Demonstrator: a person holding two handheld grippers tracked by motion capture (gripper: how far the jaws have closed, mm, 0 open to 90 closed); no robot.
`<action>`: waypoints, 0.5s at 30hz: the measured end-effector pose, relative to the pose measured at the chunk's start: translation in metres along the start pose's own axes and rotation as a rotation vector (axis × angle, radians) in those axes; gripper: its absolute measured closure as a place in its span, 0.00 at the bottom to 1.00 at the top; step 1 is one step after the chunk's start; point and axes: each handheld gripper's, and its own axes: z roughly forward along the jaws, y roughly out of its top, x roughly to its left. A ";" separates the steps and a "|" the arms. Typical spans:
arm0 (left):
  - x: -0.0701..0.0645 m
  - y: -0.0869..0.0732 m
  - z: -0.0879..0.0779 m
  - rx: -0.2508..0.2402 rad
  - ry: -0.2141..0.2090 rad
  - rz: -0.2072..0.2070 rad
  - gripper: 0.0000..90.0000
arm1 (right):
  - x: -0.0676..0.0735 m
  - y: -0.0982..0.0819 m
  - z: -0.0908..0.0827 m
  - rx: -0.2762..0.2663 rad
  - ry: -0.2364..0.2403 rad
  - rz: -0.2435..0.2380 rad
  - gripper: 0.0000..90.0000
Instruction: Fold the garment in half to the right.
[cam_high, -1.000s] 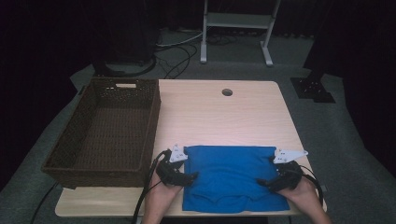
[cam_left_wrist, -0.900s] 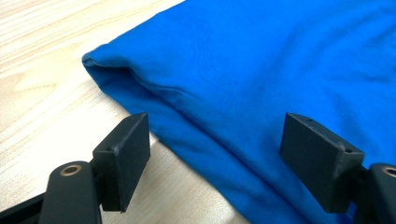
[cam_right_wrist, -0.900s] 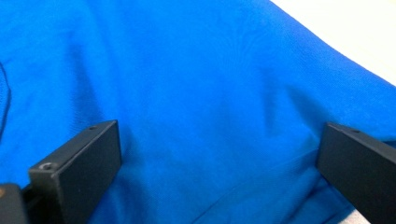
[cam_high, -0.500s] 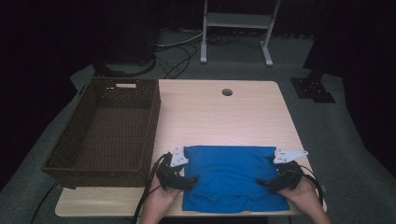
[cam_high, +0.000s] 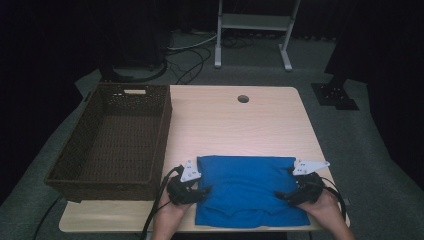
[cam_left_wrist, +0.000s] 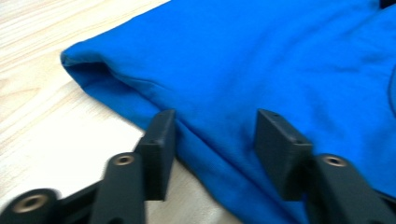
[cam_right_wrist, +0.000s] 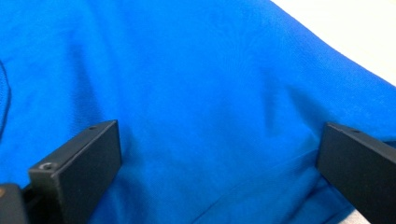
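The pale wooden surface (cam_high: 240, 125) carries a dark woven basket (cam_high: 117, 142) along its left side and a folded blue garment (cam_high: 245, 192) at the near edge, between the person's two hands. From the high view the garment is a rough rectangle with its long axis running left to right across the surface, its far edge straight and its near part creased; the basket stands well apart from it to the left.

The left tongs (cam_high: 202, 190) sit at the garment's left edge, the right tongs (cam_high: 281, 196) at its right part. The left gripper view adds what the high view cannot: the left tongs (cam_left_wrist: 212, 140) straddle the folded hem, half open, having just been closing, pads not yet pressing the cloth. The right gripper view shows the right tongs (cam_right_wrist: 219, 158) spread wide over flat blue fabric, gripping nothing, with bare surface at the upper right corner.
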 end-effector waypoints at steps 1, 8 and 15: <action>0.000 0.000 0.000 -0.002 -0.001 -0.003 0.60 | 0.000 0.000 0.000 0.000 0.000 0.000 0.00; -0.001 0.002 0.003 -0.009 -0.023 -0.043 0.85 | 0.000 0.000 0.000 0.000 -0.002 0.002 0.00; 0.000 -0.001 -0.001 -0.011 0.008 -0.075 0.90 | -0.005 -0.004 -0.006 -0.007 0.010 -0.008 0.00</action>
